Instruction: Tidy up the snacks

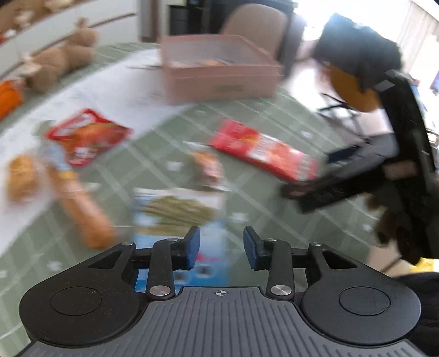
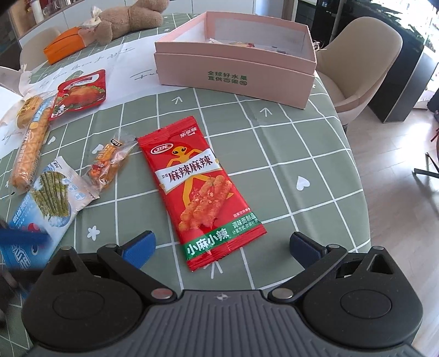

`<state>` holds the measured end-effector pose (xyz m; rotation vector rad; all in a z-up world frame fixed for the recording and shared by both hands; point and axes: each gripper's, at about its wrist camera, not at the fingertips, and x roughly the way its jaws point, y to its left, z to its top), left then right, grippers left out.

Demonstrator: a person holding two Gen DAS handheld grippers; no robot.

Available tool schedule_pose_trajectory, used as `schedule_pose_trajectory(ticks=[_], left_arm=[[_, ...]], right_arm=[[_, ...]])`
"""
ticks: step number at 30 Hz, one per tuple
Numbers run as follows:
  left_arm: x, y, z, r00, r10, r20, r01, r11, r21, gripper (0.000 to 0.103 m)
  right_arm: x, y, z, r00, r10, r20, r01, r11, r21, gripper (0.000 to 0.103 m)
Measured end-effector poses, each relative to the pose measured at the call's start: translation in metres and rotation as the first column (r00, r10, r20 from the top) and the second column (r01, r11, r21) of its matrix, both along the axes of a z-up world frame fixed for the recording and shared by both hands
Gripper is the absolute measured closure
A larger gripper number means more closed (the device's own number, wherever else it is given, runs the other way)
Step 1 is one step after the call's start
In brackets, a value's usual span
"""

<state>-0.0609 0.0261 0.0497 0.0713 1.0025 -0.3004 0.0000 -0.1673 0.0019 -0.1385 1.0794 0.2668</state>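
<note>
Nearby, teddy bear (image 2: pixel 129 19) and perhaps an orange box (image 2: pixel 64 46) flank pink box (image 2: pixel 233 74)

The left gripper (image 1: pixel 221 244), at the bottom of the left wrist view, has a grey ribbed body with a small white crosshair mark at its top edge. Two round black housings with shallow circular recesses flank it. Black link arms pinned with silver screws carry short fingers with blue pads (image 1: pixel 192 247). The right gripper (image 2: pixel 222 247), low in the right wrist view, is the same build: grey ribbed body, crosshair mark, black housings, silver screws and blue pads (image 2: pixel 138 251). At the right edge of the left wrist view that second gripper shows blurred, as a black frame with an orange round part.
</note>
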Motion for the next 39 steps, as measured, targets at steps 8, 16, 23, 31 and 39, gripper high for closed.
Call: schedule_pose_trajectory(ticks=[8,16,23,31,39], left_arm=[[0.006,0.044,-0.009,0.982,0.183,-0.043,-0.183,0.983,-0.001,0.065],[-0.002,0.058,-0.003,0.973,0.226,-0.043,-0.228,0.971,-0.066,0.065],[-0.004,0.009,-0.004,0.998,0.047,-0.035,-0.046,0.999,0.026,0.065],[0.006,-0.028,-0.015,0.998,-0.041,-0.053,0.046,0.995,0.091,0.063],[0.008,-0.03,-0.012,0.997,-0.063,-0.044,0.065,0.997,0.035,0.056]], right_arm=[[-0.003,0.013,0.029,0.998,0.046,0.041,-0.049,0.997,0.064,0.016],[0.037,0.083,0.028,0.99,0.143,-0.016,-0.138,0.975,0.177,0.053],[0.023,0.084,0.018,0.984,0.179,-0.018,-0.179,0.983,0.041,0.081],[0.009,0.021,0.03,0.997,0.081,0.007,-0.081,0.994,0.071,0.074],[0.01,0.001,0.031,0.999,0.001,0.037,-0.003,0.998,0.063,0.047]])
